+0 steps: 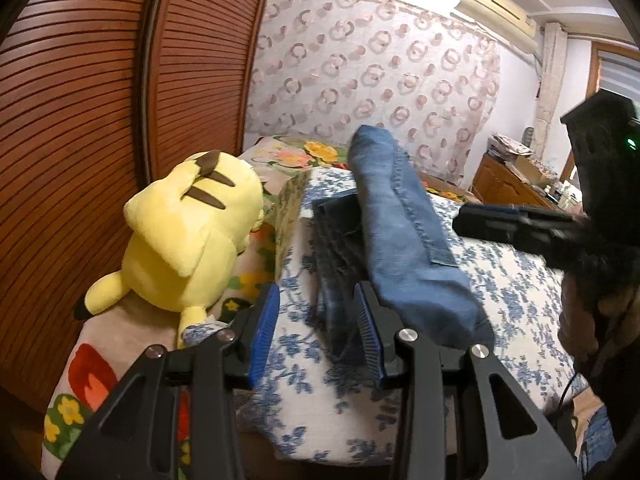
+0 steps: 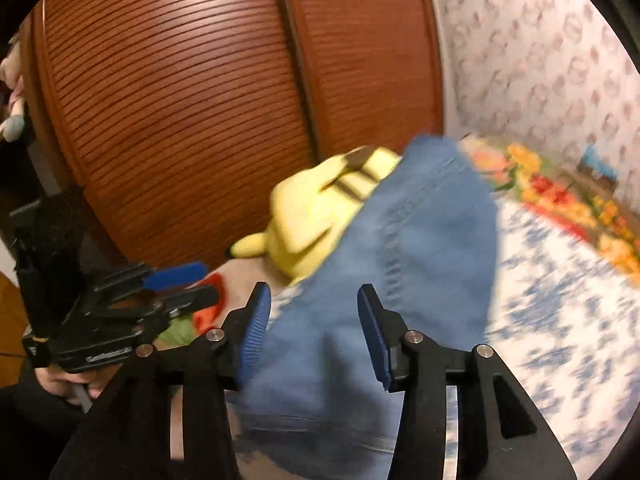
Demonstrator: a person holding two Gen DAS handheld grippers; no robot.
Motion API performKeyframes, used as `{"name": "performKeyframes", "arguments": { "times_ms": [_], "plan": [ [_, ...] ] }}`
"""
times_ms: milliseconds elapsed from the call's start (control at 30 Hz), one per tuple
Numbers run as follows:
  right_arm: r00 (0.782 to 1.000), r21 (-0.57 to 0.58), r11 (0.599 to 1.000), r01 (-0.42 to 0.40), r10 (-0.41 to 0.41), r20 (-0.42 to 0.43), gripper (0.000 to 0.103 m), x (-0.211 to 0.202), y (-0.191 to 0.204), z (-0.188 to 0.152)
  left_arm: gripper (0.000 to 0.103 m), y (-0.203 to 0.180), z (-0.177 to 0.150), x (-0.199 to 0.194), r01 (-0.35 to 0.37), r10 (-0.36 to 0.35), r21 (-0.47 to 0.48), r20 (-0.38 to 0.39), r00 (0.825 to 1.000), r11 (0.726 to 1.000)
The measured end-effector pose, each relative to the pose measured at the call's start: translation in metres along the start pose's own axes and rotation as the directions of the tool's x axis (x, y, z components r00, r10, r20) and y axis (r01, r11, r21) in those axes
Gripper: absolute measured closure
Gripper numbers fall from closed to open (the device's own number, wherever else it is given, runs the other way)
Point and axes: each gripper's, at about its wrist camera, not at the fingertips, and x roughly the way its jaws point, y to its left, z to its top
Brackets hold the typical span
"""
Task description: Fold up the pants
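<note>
Pants point(image 1: 400, 216) first: blue jeans lying on the blue-and-white floral bedspread point(image 1: 520, 280), bunched into a long ridge that runs from about 6 o'clock up toward 12 in the left wrist view. There's a darker layer of denim lying flat just left of the ridge, and a hem band shows at roughly 3 o'clock of the ridge's middle.

Going left to right in that view: slatted wooden wardrobe doors point(image 1: 100, 120) fill 9 to 11 o'clock, then a yellow plush toy point(image 1: 192, 240) lies on its front on a flowered blanket point(image 1: 100, 364), close to the pants but not touching them. The left gripper point(image 1: 316, 336) sits at 6 o'clock with its blue pads spread apart and nothing pinched between them; the jeans' near end lies just beyond its right finger. Patterned curtain point(image 1: 380, 72) at 12, air conditioner point(image 1: 496, 8) at 1 o'clock, a cluttered wooden dresser point(image 1: 512, 180) at 3.

The right gripper point(image 2: 312, 332) shows in its own view, which is pretty motion-blurred. Its fingers are also apart, with denim point(image 2: 400, 248) spreading between and past them, but the pads aren't clamped on the cloth as far as I can tell. In that view the left gripper is at 8 o'clock, plush toy at 12 behind the jeans, bedspread out at 3.
</note>
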Motion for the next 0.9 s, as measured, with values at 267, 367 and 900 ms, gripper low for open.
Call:
{"name": "performKeyframes", "arguments": {
  "times_ms": [267, 367, 900],
  "plan": [
    [0.986, 0.029, 0.986, 0.166, -0.165, -0.035, 0.048, 0.018, -0.067, 0.012, 0.065, -0.037, 0.012, 0.015, 0.084, -0.083, 0.048, -0.026, 0.996, 0.995],
    [0.986, 0.068, 0.984, 0.166, -0.163, -0.043, 0.046, 0.03, -0.091, 0.02, 0.065, -0.045, 0.014, 0.03, 0.096, -0.092, 0.062, -0.06, 0.994, 0.993],
    [0.989, 0.127, 0.991, 0.031, -0.012, -0.147, 0.027, 0.111, -0.148, 0.033, 0.064, -0.022, -0.005, 0.082, 0.059, -0.055, 0.016, -0.179, 0.982, 0.998]
  ]
}}
